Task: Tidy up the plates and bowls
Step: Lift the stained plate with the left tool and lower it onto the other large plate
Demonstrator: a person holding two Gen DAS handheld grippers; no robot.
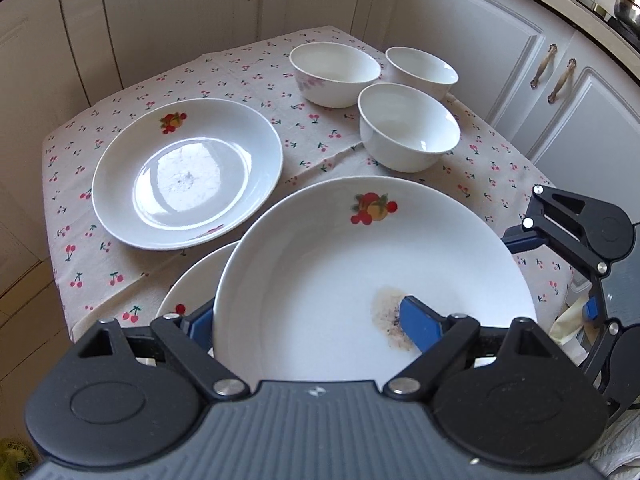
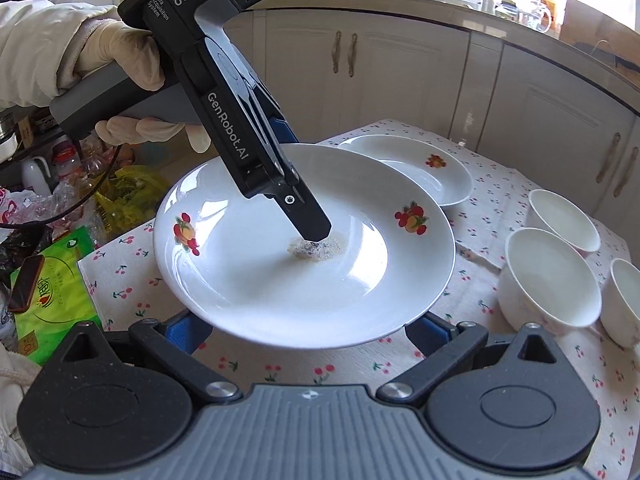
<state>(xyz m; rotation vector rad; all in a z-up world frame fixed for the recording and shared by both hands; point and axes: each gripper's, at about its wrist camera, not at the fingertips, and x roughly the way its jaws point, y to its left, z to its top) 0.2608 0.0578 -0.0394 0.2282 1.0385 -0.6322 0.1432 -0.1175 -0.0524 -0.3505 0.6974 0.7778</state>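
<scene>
White plate [image 1: 360,264] clamped in left gripper [image 1: 308,320], three bowls [image 1: 408,128] beyond; right gripper's [image 2: 308,332] state unclear.

Home kitchen: cream cabinets [image 2: 400,64], cluttered counter [image 2: 460,0], cherry-print tablecloth [image 1: 248,72].

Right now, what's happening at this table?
A person is holding a plate up off the cherry-print tablecloth with the left gripper, one finger inside the dish, the other under it. The right gripper sits below the plate's near edge; its grip is unclear. Two more plates, one ahead, and three bowls remain on the table.
</scene>
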